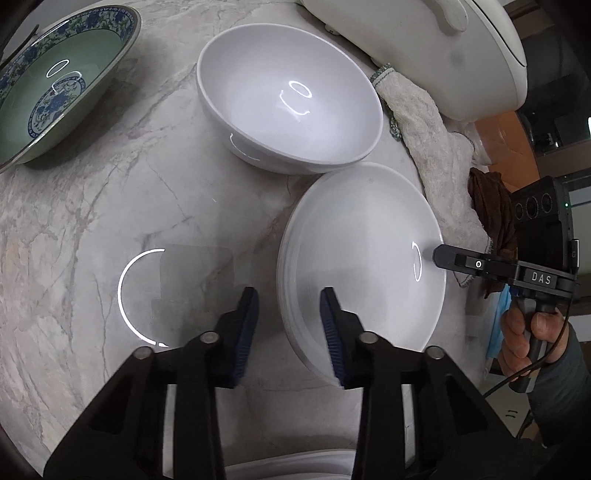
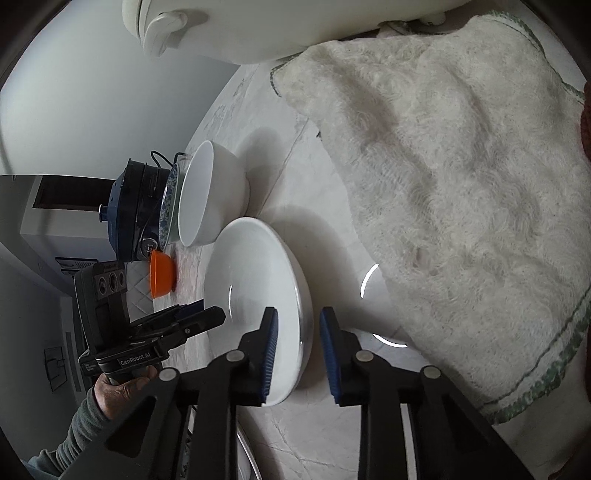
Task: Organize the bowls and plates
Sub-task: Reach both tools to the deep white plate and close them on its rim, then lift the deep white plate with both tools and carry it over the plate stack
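Note:
A short stack of shallow white plates [image 1: 362, 258] [image 2: 255, 295] lies on the marble counter [image 1: 110, 221]. My left gripper [image 1: 290, 321] straddles its left rim, one pad outside and one over the inside; a sliver of counter shows between the outer pad and the rim. My right gripper [image 2: 297, 347] [image 1: 437, 256] straddles the opposite rim, with a dark gap at its outer pad. The left gripper [image 2: 210, 314] is also seen in the right wrist view. A deep white bowl [image 1: 291, 99] [image 2: 199, 195] stands just behind the plates. A green bowl with a blue pattern [image 1: 55, 85] [image 2: 168, 210] sits farther left.
A white towel [image 1: 424, 147] [image 2: 461, 184] lies beside the plates, with a brown cloth [image 1: 491, 206] beyond it. A big white appliance [image 1: 443, 44] [image 2: 258, 26] stands at the back. A small orange bowl [image 2: 160, 275] sits far off. Another white rim [image 1: 295, 465] shows under my left gripper.

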Action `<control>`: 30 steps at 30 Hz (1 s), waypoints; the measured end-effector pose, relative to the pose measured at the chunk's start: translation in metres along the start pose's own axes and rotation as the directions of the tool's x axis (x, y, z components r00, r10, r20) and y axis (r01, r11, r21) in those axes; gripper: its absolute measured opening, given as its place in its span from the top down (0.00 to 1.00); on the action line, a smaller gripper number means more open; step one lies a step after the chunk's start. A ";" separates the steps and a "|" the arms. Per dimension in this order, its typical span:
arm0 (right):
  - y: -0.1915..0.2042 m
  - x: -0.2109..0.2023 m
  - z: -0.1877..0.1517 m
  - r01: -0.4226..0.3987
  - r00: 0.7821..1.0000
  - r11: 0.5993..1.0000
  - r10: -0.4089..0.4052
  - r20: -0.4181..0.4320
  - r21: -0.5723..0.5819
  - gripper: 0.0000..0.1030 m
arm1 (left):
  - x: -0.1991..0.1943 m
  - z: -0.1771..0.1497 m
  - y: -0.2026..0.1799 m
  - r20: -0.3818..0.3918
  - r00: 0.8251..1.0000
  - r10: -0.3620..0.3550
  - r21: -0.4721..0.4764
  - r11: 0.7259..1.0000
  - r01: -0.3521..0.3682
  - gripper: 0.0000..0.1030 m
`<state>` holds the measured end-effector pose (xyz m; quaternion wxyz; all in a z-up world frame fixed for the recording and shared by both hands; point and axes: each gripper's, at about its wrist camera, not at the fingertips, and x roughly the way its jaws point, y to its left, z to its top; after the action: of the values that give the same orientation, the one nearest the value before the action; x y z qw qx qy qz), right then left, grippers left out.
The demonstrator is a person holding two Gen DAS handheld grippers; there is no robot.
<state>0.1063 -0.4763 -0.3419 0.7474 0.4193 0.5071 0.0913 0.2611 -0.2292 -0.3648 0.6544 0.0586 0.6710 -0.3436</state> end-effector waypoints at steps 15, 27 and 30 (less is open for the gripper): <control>0.006 0.010 0.001 0.042 0.999 0.999 -0.042 -0.023 -0.017 0.90 | 0.002 -0.001 -0.011 0.000 0.999 0.037 0.017 0.999 -0.037 0.86; 0.014 0.009 -0.001 0.091 0.996 0.994 -0.092 -0.014 -0.067 0.90 | 0.000 -0.010 -0.013 0.012 0.999 0.046 0.014 0.999 -0.046 0.86; 0.016 0.007 -0.004 0.094 0.995 0.993 -0.096 -0.013 -0.066 0.90 | -0.005 -0.013 -0.015 0.015 0.999 0.039 0.011 0.999 -0.039 0.86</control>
<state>0.1112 -0.4604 -0.3354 0.7600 0.3694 0.5294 0.0755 0.2428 -0.2312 -0.3562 0.6657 0.0727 0.6628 -0.3350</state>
